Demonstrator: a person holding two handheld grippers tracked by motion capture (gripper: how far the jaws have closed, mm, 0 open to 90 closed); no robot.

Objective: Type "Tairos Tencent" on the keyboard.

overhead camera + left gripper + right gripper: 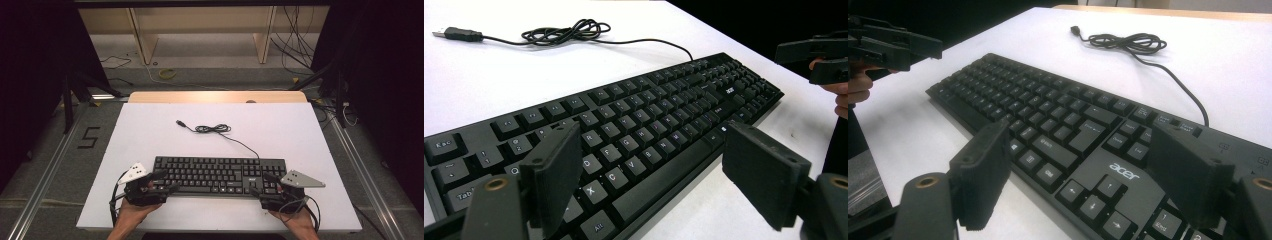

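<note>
Barely begun: keyboard not yet gripped

Both tongs stand wide with nothing between the pads. The left tongs (161,181) hover at the keyboard's (215,172) near-left corner, the right tongs (263,186) at its near-right. It lies flat on the counter (150,130), cable (215,129) coiled behind; any lifting or moving remains.

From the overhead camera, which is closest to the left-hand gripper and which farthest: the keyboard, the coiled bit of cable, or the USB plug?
1. Keyboard: right beside the left gripper, its jaws over the left end.
2. Coiled cable: mid-table, behind the keyboard.
3. USB plug: just left of the coil and slightly farther back; these two are nearly level.
</note>
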